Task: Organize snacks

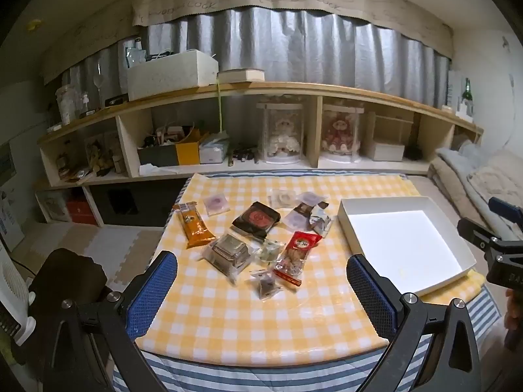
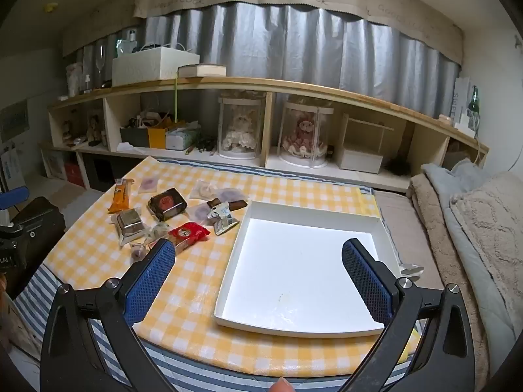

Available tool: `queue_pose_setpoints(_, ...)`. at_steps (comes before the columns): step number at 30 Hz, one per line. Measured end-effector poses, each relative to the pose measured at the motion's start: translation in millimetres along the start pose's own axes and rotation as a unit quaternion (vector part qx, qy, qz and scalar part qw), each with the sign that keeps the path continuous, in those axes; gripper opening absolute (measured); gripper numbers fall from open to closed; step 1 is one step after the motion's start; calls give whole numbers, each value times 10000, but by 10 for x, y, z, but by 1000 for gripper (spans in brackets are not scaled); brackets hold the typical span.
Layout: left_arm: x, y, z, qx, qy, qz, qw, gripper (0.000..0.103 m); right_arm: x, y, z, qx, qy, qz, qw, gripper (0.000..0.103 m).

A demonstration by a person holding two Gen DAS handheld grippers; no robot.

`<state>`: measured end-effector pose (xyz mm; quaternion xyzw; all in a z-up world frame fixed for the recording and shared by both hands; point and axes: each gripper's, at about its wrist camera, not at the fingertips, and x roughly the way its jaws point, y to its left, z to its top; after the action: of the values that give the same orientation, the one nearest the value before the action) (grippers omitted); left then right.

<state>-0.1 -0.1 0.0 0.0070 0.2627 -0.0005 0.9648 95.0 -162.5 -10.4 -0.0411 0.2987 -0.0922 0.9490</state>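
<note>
Snacks [image 1: 258,238] lay scattered on the checked tablecloth [image 1: 261,310], all still outside the white tray [image 2: 385,225] beside them (apparently empty, though glare washed out its floor). The left gripper [image 1: 261,281] and right gripper [image 2: 258,271] both hovered wide apart, holding nothing. Sorting had not started.

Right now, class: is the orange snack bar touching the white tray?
Apart. The left wrist view shows the orange snack bar far left of the white tray, other snacks lying between.
</note>
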Motion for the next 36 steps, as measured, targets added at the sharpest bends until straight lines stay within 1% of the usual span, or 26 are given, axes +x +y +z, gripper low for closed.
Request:
queue_pose_setpoints(21,-3,1,-1,-31,-8,-22,10000,103,-10,17,7,5,7,6,10000,103)
queue_pose_setpoints(22,-35,-62,65,-29,-7,-16,10000,103,-10,20,6,-1,1,-3,10000,103)
queue_pose_setpoints(36,-39,-61,64,-37,-20,-27,10000,103,-6,30,5,-3,-1,4,10000,103)
